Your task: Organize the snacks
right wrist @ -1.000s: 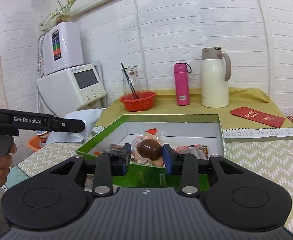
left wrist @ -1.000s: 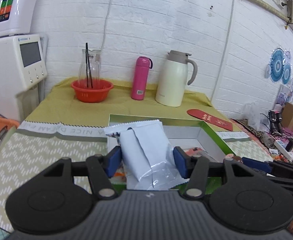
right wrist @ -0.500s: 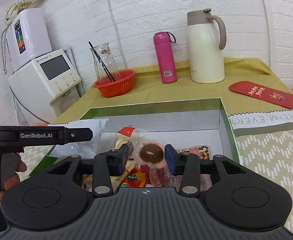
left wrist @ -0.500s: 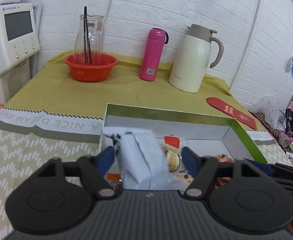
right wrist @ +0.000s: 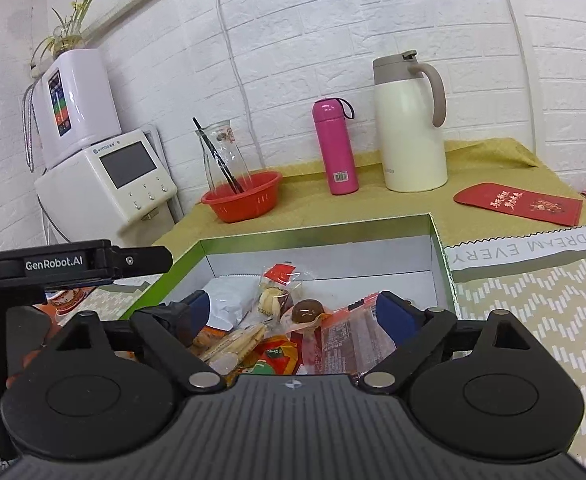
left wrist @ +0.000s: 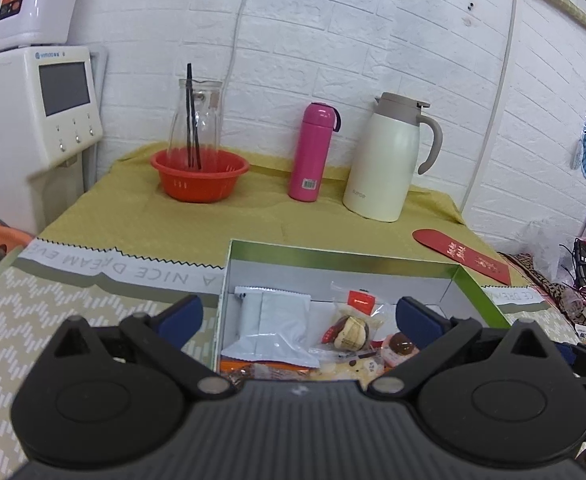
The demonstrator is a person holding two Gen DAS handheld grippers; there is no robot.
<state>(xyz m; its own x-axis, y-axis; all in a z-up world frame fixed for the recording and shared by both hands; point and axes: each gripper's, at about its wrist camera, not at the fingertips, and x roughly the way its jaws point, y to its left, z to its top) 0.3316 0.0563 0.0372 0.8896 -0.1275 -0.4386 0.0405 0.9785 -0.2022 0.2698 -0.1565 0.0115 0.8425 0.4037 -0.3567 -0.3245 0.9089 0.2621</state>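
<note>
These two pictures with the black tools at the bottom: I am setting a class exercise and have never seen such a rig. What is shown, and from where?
A person holds a two-finger tool in each hand, each carrying a camera looking along its fingers. One picture looks past the left tool, the other past the right tool. Both tools have just been opening and now hold nothing. Below them a green-rimmed box holds snacks: a white packet and a chocolate ball. Behind stand a pink bottle, a cream jug and a red bowl.

White brick wall (left wrist: 353, 40); olive-clothed table (left wrist: 253, 216).
</note>
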